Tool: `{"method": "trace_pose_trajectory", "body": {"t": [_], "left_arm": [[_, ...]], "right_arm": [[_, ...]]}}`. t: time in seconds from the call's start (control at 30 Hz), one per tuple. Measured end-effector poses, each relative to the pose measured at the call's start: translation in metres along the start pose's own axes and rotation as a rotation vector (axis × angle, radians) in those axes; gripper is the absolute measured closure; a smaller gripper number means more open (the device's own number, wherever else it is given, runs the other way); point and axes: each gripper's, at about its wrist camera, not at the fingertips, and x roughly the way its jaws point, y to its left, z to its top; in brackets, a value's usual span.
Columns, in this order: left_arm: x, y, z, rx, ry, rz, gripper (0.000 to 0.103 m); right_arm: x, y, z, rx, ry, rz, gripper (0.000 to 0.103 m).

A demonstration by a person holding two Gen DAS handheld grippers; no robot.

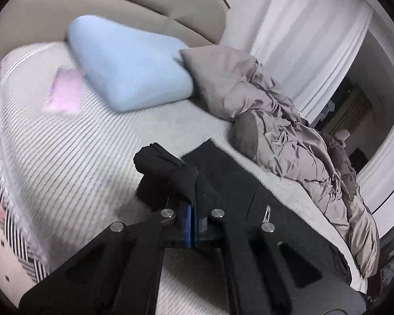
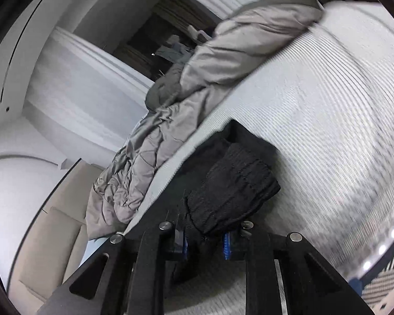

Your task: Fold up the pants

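Black pants (image 1: 168,173): on the striped bed (image 1: 78,162), bunched cloth lifted at both ends. Left claw (image 1: 191,210): clamped tight on a pants fold at 12 o'clock. Right claw (image 2: 205,239): clamped on the ribbed waistband (image 2: 233,191). Blue pillow (image 1: 128,63) at 11 o'clock; grey duvet (image 1: 289,141) at 2 o'clock.

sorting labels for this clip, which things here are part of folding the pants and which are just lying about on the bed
Part of the job:
- black pants, bunched and lifted
- left tongs, shut on the pants
- right tongs, shut on the pants
- striped mattress, the work surface

Just lying about:
- blue pillow
- grey duvet, crumpled along the edge
- pink item, too blurred to identify
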Motion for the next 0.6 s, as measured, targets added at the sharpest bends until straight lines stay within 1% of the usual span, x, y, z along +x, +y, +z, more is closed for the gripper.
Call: {"method": "trace_pose_trajectory", "body": {"t": [0.07, 0.17, 0.27, 0.3, 0.33, 0.37, 0.4, 0.43, 0.47, 0.5, 0.53, 0.57, 0.6], "left_arm": [[0.025, -0.023, 0.023, 0.015, 0.014, 0.005, 0.103], [0.083, -0.065, 0.061, 0.043, 0.052, 0.025, 0.103], [0.158, -0.105, 0.093, 0.053, 0.11, 0.045, 0.103], [0.182, -0.117, 0.1, 0.053, 0.128, 0.055, 0.103], [0.204, -0.122, 0.104, 0.043, 0.154, 0.063, 0.103], [0.231, -0.123, 0.107, 0.006, 0.199, 0.066, 0.102], [0.252, -0.121, 0.108, -0.023, 0.24, 0.072, 0.096], [0.264, -0.116, 0.107, -0.048, 0.267, 0.07, 0.092], [0.272, -0.11, 0.107, -0.076, 0.276, 0.072, 0.078], [0.274, -0.103, 0.103, -0.081, 0.274, 0.081, 0.06], [0.273, -0.099, 0.103, -0.081, 0.261, 0.093, 0.052], [0.268, -0.094, 0.104, -0.08, 0.239, 0.11, 0.044], [0.262, -0.088, 0.105, -0.074, 0.216, 0.126, 0.043]], "right_arm": [[0.016, 0.02, 0.018, -0.03, -0.014, -0.015, 0.085], [0.053, 0.048, 0.049, -0.079, -0.034, -0.066, 0.085], [0.113, 0.07, 0.083, -0.11, -0.024, -0.137, 0.085], [0.128, 0.074, 0.091, -0.123, -0.022, -0.159, 0.085], [0.152, 0.078, 0.1, -0.131, -0.019, -0.187, 0.085], [0.179, 0.081, 0.109, -0.146, 0.0, -0.226, 0.079], [0.195, 0.08, 0.114, -0.149, 0.021, -0.249, 0.073], [0.222, 0.077, 0.121, -0.149, 0.053, -0.282, 0.051], [0.233, 0.071, 0.125, -0.145, 0.061, -0.306, 0.043], [0.242, 0.066, 0.129, -0.136, 0.055, -0.339, 0.043], [0.245, 0.063, 0.132, -0.141, 0.046, -0.367, 0.042], [0.243, 0.061, 0.133, -0.147, 0.032, -0.369, 0.038], [0.239, 0.059, 0.132, -0.153, 0.02, -0.373, 0.034]]}}
